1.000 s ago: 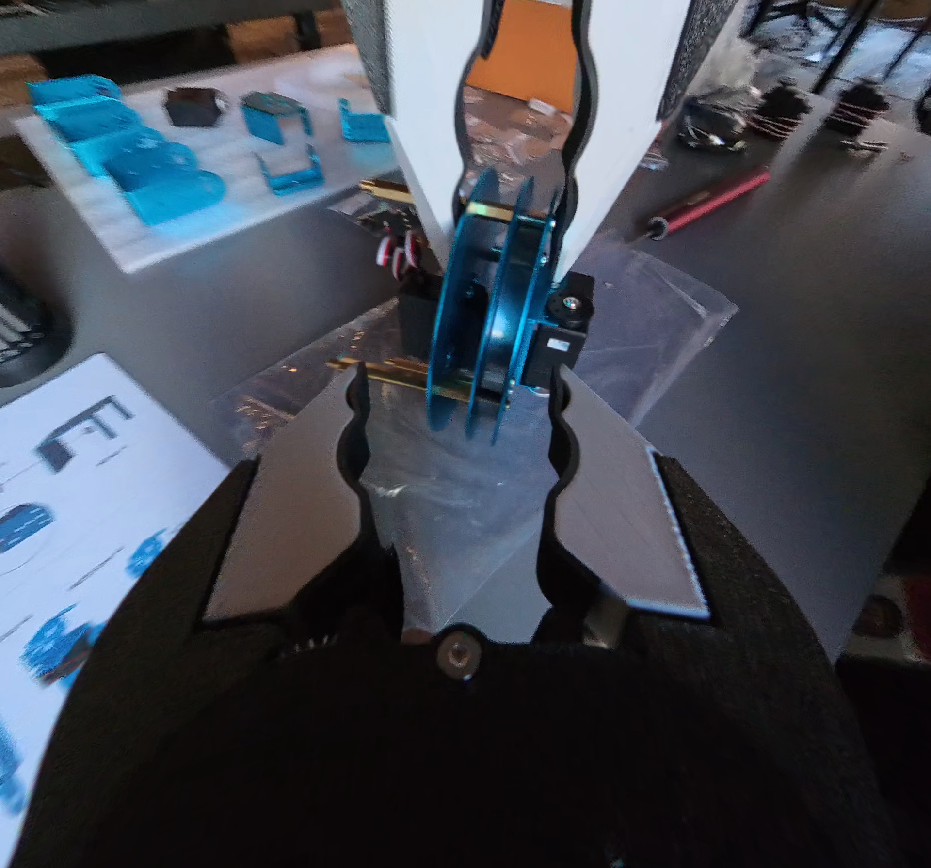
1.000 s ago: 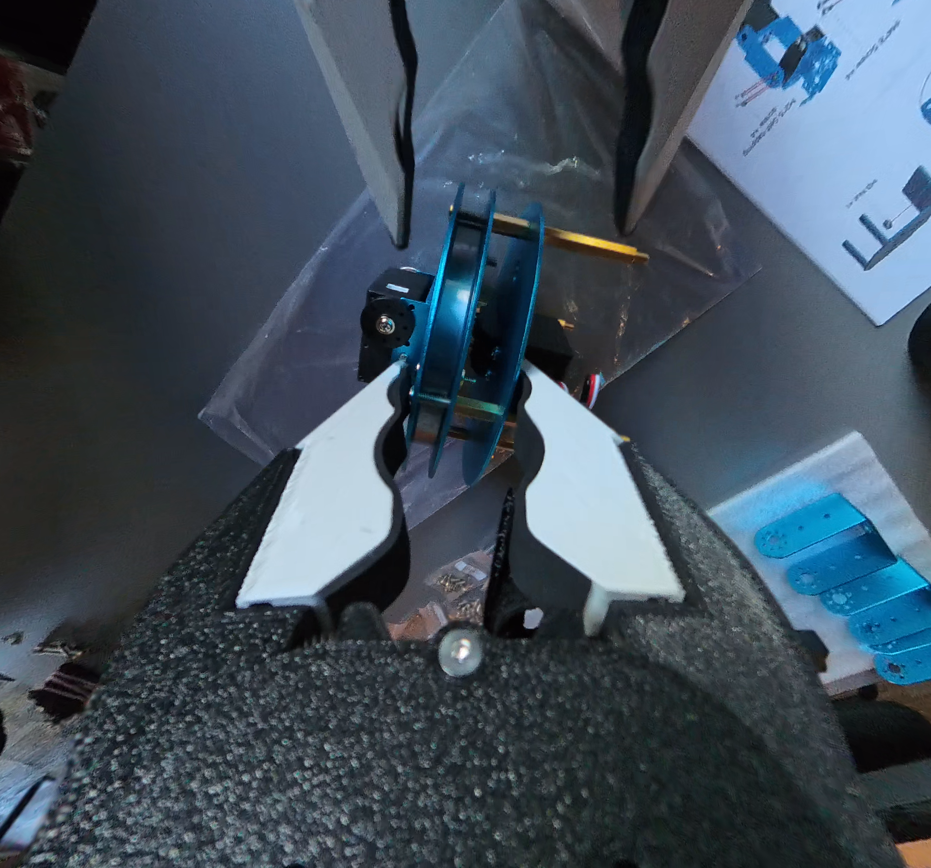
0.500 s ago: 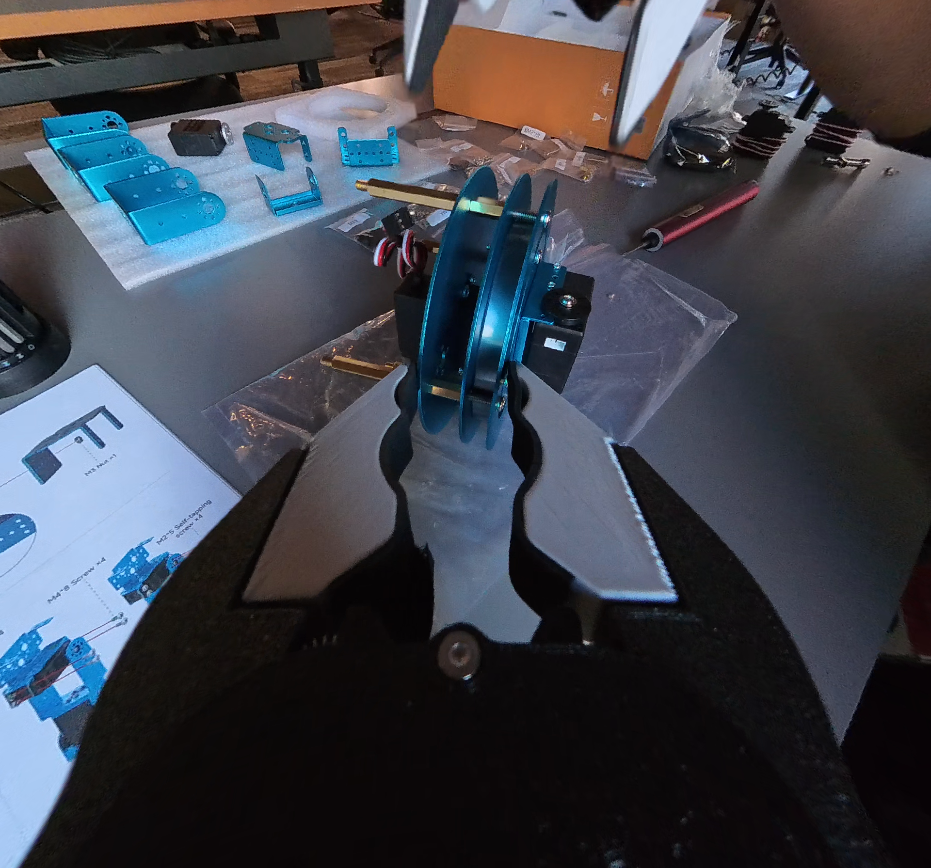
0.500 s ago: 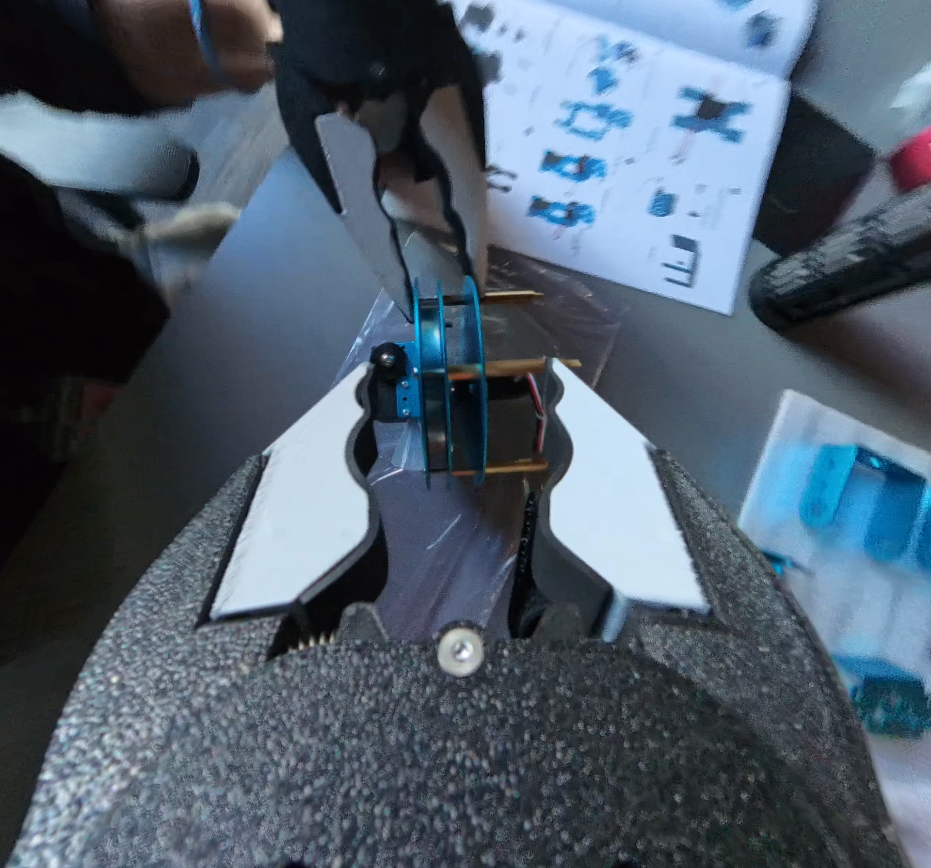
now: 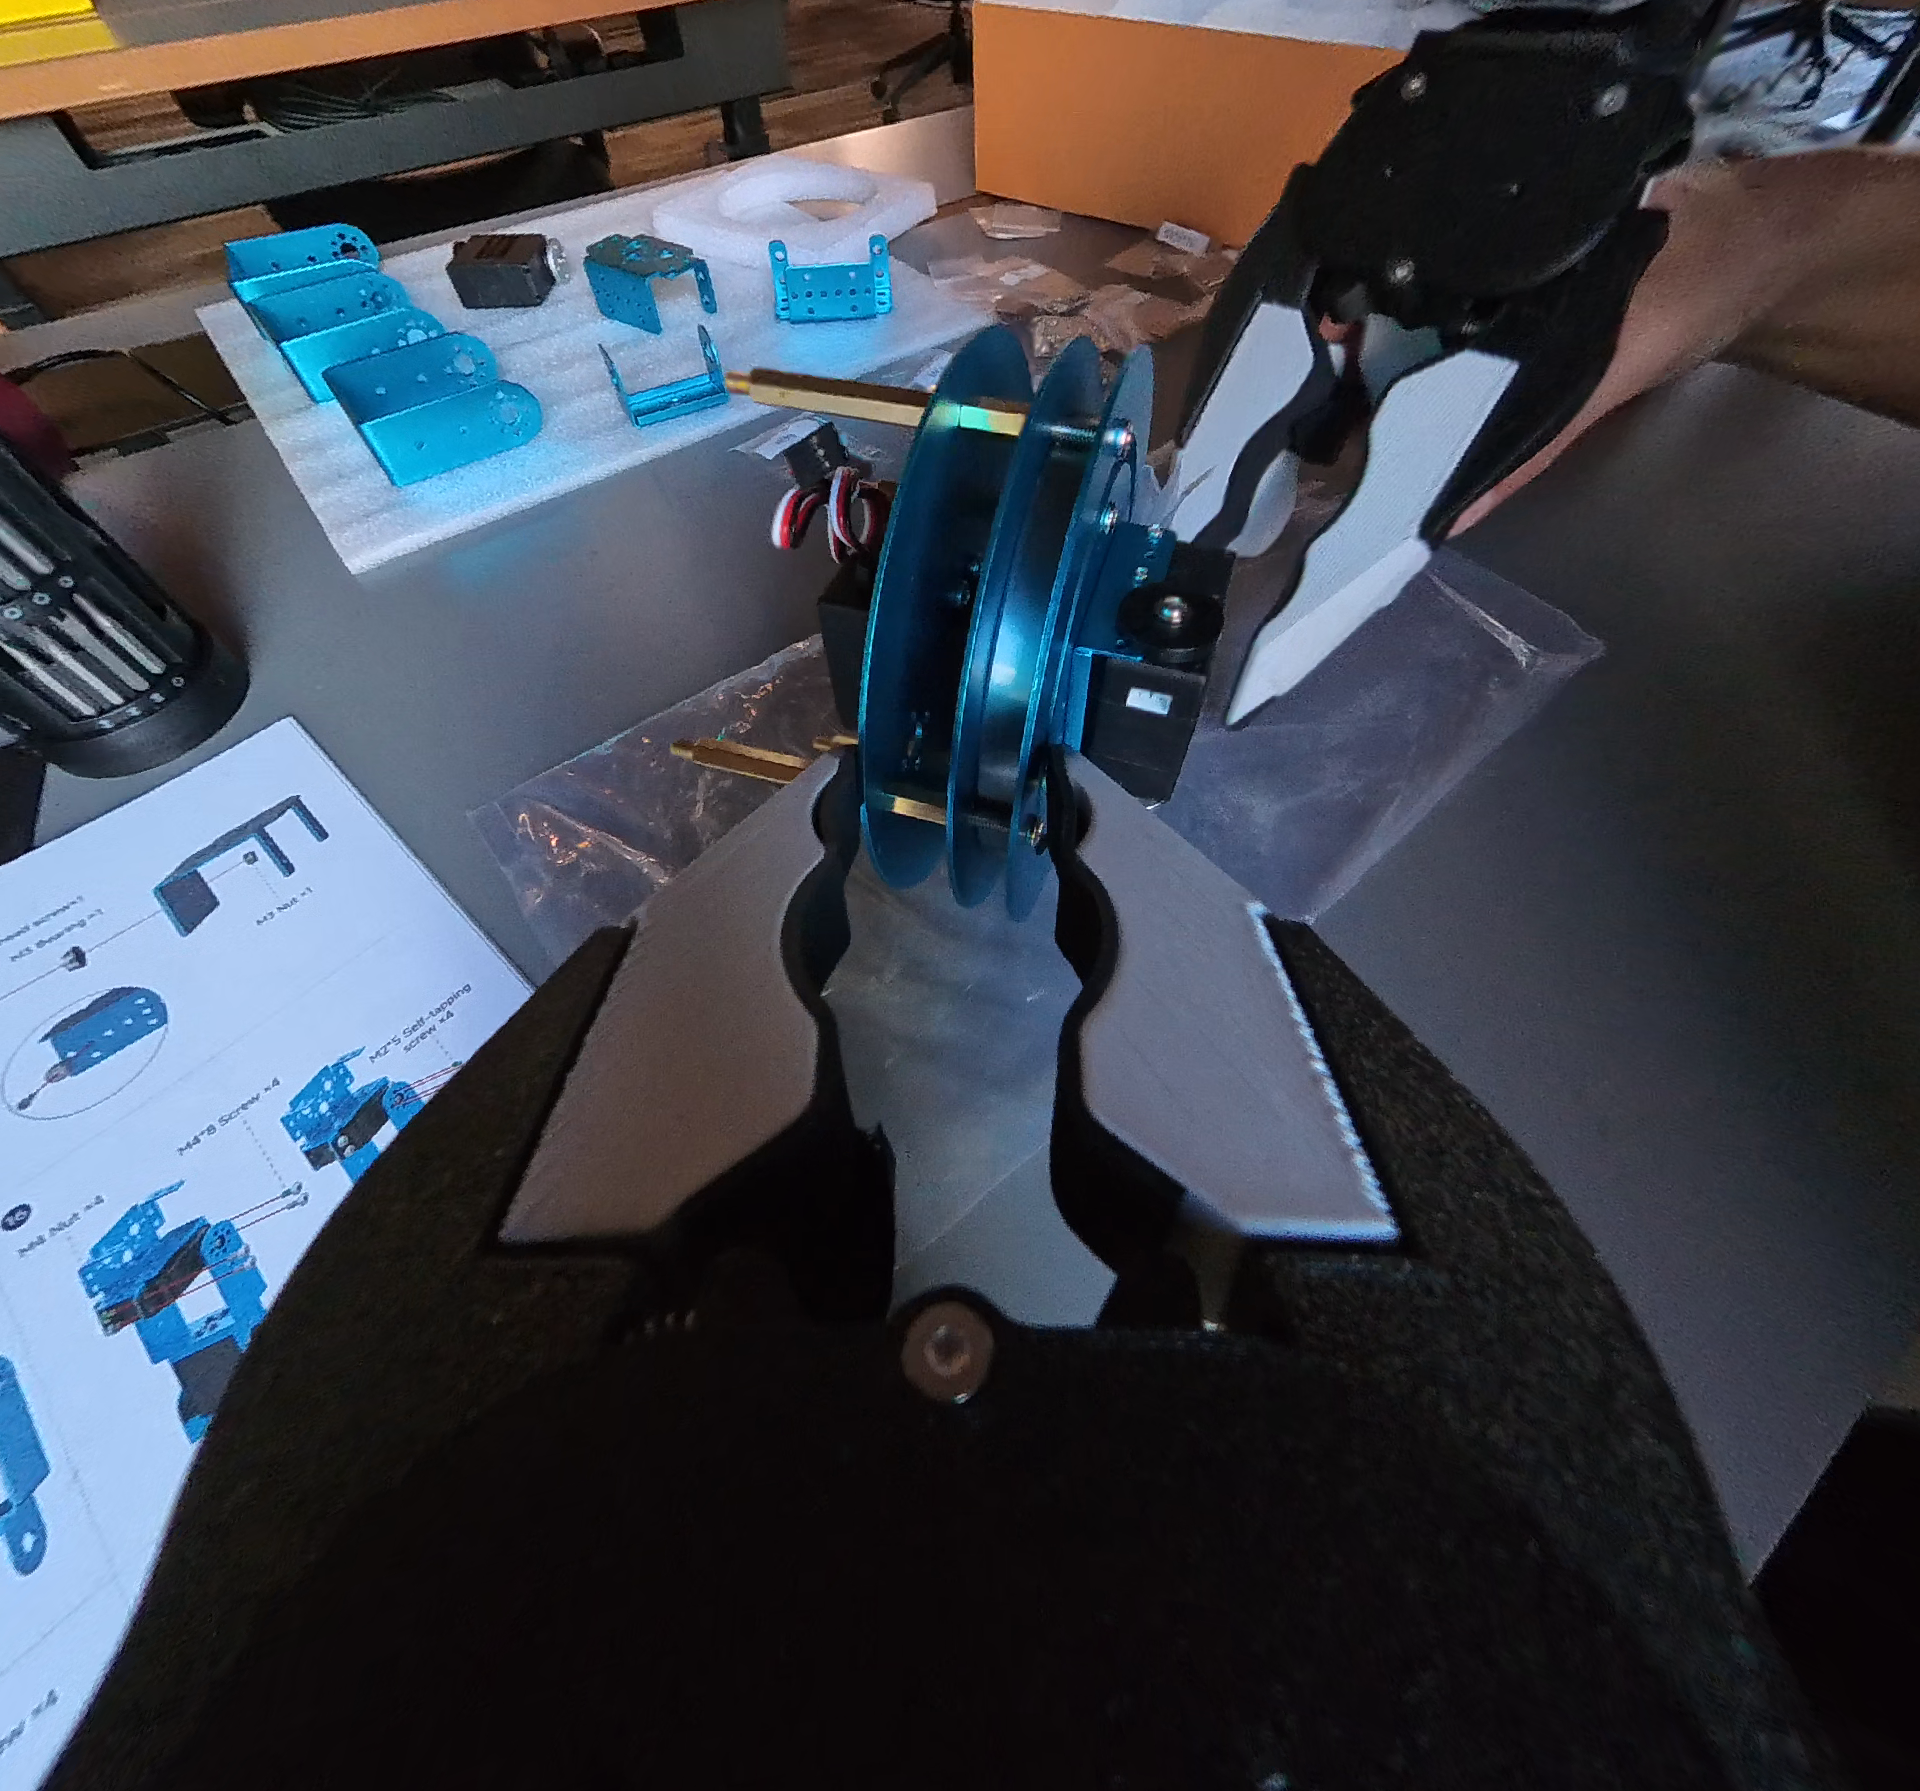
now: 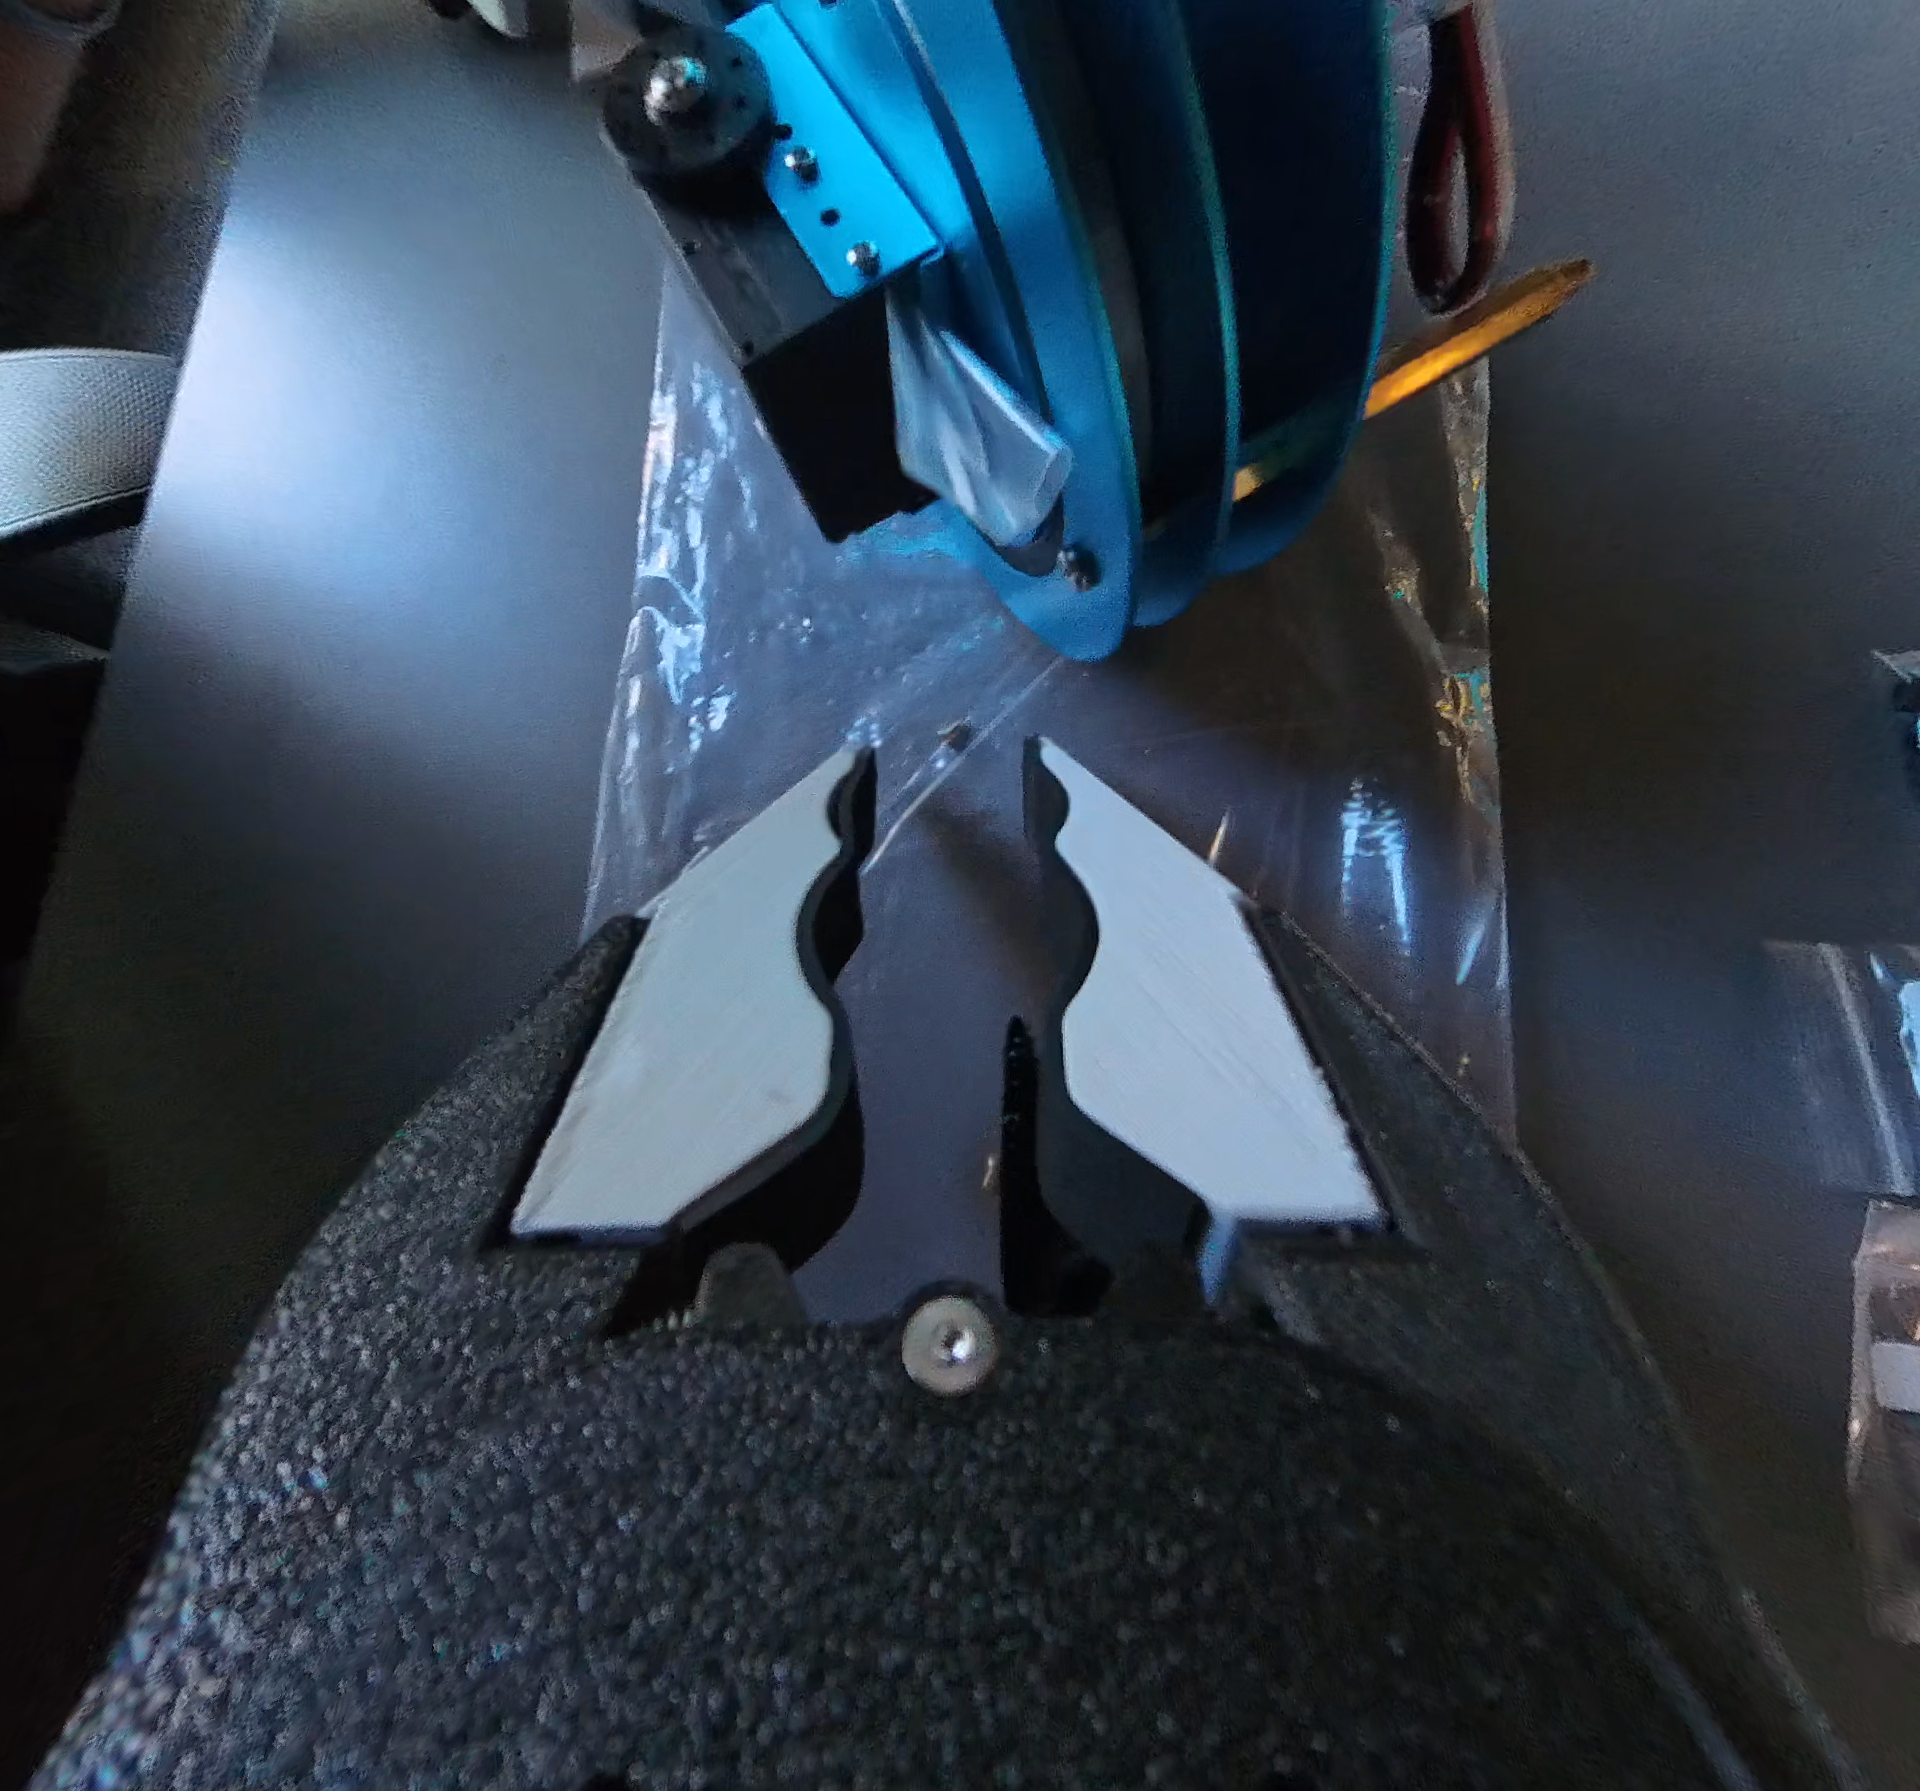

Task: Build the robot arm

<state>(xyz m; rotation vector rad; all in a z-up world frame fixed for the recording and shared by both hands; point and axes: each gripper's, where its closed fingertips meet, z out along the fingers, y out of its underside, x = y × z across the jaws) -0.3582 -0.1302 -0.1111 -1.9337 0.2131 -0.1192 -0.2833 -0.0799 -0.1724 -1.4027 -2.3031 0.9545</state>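
A blue assembly of two round plates on brass standoffs, with a black servo and red-white-black wires, stands on edge above a clear plastic bag. My left gripper is shut on the lower rims of its plates. My right gripper is open and empty just right of the servo, with a hand behind it. In the right wrist view, the right gripper has a narrow gap between its fingers and points down at the bag. The assembly is just above and beyond the tips, not touching.
A grey table holds a white foam sheet with several blue brackets and a black servo. An orange box stands behind. An instruction sheet and a black bit holder lie at left. There is about 11 cm between the tips of the two grippers.
One second ago the right gripper held the assembly and the left was open around it. The left has shut on it; the right let go, lifted away, then dropped beside the servo, narrower.
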